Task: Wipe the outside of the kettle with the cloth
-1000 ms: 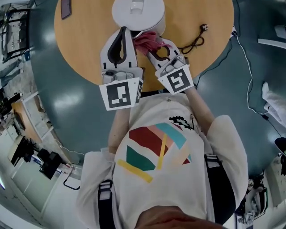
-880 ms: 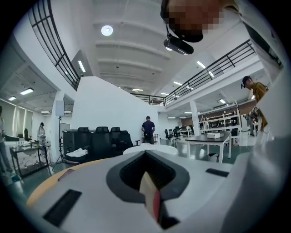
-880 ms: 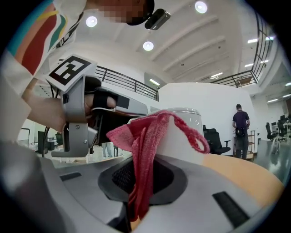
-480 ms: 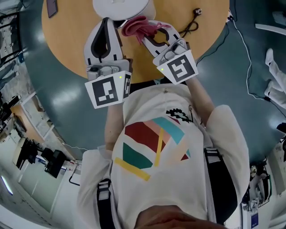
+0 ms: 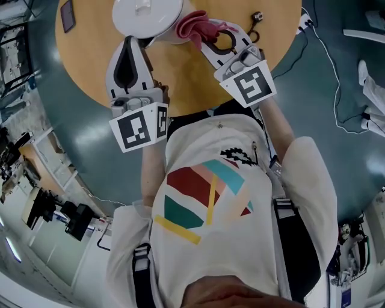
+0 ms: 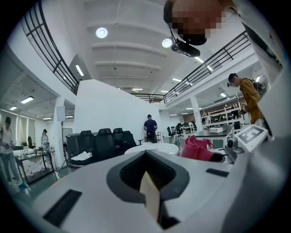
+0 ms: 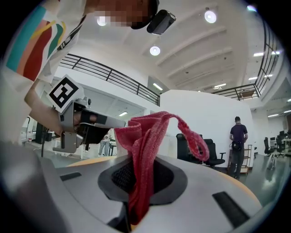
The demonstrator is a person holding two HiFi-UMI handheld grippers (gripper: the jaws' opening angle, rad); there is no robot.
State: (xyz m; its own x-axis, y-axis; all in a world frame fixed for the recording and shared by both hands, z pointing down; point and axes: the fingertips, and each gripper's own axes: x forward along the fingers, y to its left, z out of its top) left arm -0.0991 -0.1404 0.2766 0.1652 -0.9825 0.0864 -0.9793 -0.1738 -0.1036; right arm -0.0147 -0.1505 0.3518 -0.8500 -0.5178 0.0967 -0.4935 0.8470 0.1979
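The white kettle (image 5: 147, 15) stands at the far edge of the round wooden table (image 5: 192, 84). My right gripper (image 5: 203, 37) is shut on the red cloth (image 5: 195, 25), which bunches against the kettle's right side. In the right gripper view the cloth (image 7: 143, 150) rises out of the jaws and loops over to the right. My left gripper (image 5: 139, 40) is shut, its tips at the kettle's near left side, and nothing shows between its jaws. The left gripper view shows the cloth (image 6: 198, 148) to the right, beside the kettle's white top (image 6: 152, 149).
A black cable with a plug (image 5: 257, 16) lies on the table right of the cloth. A dark phone (image 5: 66, 15) lies at the table's far left. A white cable (image 5: 328, 60) runs over the teal floor. People, chairs and desks stand far off.
My right gripper has carried the cloth from the kettle's near side round to its right side. The left gripper has stayed at the kettle.
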